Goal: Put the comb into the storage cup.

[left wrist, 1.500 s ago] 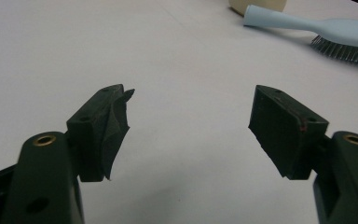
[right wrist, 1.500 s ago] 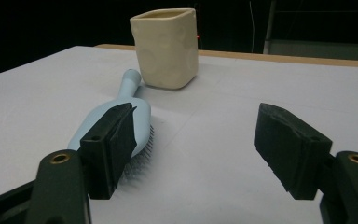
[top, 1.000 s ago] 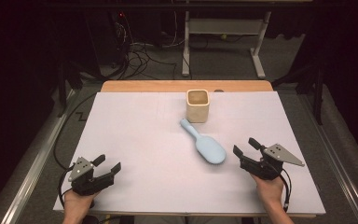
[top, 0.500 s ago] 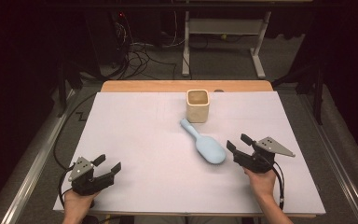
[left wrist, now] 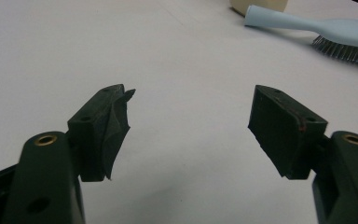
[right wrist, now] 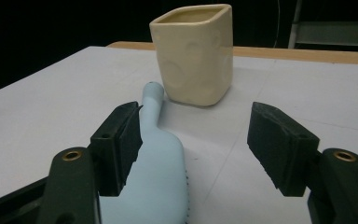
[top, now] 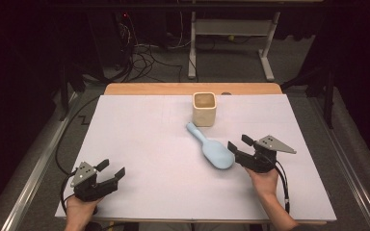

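Observation:
A light blue hairbrush (top: 212, 149) lies bristles down on the white sheet, its handle pointing at a cream square cup (top: 204, 109) just behind it. My right gripper (top: 238, 143) sits at the brush's head end and is open; its jaws have just been closing a little. In the right gripper view the brush head (right wrist: 161, 172) lies between the jaws beside the left one, while the right gripper (right wrist: 193, 135) faces the cup (right wrist: 196, 56). My left gripper (top: 112, 168) rests open at the front left, holding nothing. The left gripper (left wrist: 191, 121) looks towards the brush (left wrist: 307, 28).
The white sheet (top: 139, 134) covers a wooden table whose bare edge (top: 173, 89) shows at the back. Cables (top: 147, 53) and a metal stand's legs (top: 265, 67) are on the dark floor beyond. Each gripper trails a black cable off the front edge.
My right gripper has moved left along the sheet up to the brush head, which now lies between its jaws. The left gripper, brush and cup have stayed put.

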Demonstrator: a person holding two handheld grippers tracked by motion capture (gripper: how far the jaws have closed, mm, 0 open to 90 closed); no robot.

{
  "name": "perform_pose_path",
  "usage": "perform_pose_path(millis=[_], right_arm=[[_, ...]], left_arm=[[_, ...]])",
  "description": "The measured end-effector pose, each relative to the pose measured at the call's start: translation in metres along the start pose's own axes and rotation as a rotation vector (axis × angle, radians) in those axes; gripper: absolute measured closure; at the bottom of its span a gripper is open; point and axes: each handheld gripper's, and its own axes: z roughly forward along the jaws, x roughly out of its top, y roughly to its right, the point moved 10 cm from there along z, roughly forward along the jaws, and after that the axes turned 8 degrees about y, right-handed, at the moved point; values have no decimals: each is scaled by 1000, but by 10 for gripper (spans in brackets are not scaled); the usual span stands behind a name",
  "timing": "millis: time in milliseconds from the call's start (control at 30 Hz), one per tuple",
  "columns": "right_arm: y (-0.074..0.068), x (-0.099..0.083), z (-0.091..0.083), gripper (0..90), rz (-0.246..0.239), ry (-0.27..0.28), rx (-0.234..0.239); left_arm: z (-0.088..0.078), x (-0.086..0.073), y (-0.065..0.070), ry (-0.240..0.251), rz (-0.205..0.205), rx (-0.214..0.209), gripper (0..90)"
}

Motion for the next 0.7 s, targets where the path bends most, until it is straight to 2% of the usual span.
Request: perform_pose_path(millis=[367,700], right_arm=[[-5,10,12,375,2,-19,29],[-15,17,27,394,-5,-59,58]], left_arm=[[1,-1,-1,-5,-6,-1,289],[0,0,-1,-1,-10,-3,289]])
